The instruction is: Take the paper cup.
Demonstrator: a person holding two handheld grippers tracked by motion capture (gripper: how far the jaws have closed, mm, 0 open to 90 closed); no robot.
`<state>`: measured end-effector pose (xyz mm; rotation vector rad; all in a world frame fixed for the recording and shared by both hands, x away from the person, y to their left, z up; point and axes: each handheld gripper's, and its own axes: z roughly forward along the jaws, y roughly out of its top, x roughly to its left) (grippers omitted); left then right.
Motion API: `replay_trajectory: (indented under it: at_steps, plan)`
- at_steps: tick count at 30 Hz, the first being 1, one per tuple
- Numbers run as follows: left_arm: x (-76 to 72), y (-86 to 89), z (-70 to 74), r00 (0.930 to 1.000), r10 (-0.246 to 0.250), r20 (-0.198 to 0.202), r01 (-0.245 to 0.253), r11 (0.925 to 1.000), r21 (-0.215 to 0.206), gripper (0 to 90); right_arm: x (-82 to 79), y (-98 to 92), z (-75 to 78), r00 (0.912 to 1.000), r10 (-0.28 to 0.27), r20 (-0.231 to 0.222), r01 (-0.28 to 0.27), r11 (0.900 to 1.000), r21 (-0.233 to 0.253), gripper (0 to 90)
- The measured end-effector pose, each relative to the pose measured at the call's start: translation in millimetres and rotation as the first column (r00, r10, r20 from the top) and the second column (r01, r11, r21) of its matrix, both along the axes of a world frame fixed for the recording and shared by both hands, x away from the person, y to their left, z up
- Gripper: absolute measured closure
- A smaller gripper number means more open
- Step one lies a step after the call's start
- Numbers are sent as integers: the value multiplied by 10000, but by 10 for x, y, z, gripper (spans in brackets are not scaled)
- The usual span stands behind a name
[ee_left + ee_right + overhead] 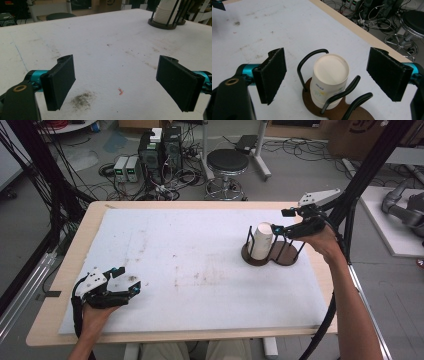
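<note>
A stack of white paper cups (261, 241) stands upside down in a brown-based holder (287, 258) with black wire posts, at the right of the white mat (190, 270). My right gripper (281, 221) hovers open just right of and above the stack. In the right gripper view its jaws straddle the cups (330, 71) without touching them, and the holder's base (340, 113) lies below. My left gripper (128, 279) rests open near the mat's front left corner with nothing between its fingers. In the left gripper view the cups (163, 12) stand far off at the top right.
The wooden table edge (80, 245) frames the stained mat. A black stool (227, 162) and floor electronics with cables (160, 150) sit beyond the far edge. Black frame posts (370, 165) rise at the right, close to my right hand.
</note>
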<state>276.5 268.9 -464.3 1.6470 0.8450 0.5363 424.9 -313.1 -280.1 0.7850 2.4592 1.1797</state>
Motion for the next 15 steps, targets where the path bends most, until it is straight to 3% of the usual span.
replay_trajectory:
  at_steps: [7,11,15]
  plan:
    - [0,-17,2,10000,-51,47,50,9999,164,155,178,106,45,9978,351,-568,-416,9922,-1176,166]
    - [0,-22,2,10000,-52,13,52,9998,195,155,284,195,55,9932,614,-985,-806,9755,-2046,166]
    - [0,-22,2,10000,-67,5,67,9998,206,155,371,291,70,9883,694,-1357,-1063,9519,-2874,166]
